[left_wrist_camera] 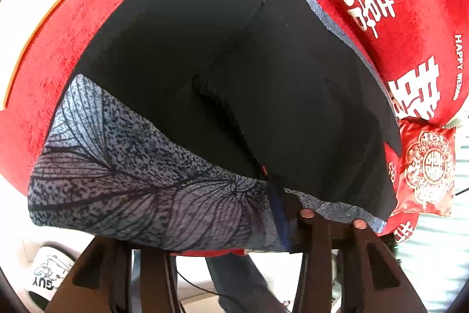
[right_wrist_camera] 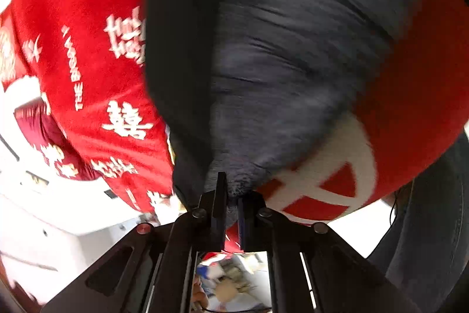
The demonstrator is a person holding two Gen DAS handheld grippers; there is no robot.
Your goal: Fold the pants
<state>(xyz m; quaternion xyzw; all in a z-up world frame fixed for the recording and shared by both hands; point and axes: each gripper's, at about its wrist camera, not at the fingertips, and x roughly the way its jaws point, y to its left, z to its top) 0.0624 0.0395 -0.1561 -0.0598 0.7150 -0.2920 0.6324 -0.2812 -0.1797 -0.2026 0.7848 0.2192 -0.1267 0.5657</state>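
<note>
Pants (left_wrist_camera: 234, 72): black with a grey leaf-print panel, spread across the centre of the left wrist view on a red bedspread (left_wrist_camera: 58, 49).
Right gripper (right_wrist_camera: 231, 207): jaws pressed together, pinching a bunched grey fold of the pants at lower centre.
Left gripper (left_wrist_camera: 332, 220): jaws spread at the hem, lower right, gripping nothing.
Risk: the bunched fold could slip free if pulled hard, dragging the layers askew.
Surface: soft bed; red cushion (left_wrist_camera: 426, 166) at right edge, slipper (left_wrist_camera: 48, 273) on the floor, lower left.
</note>
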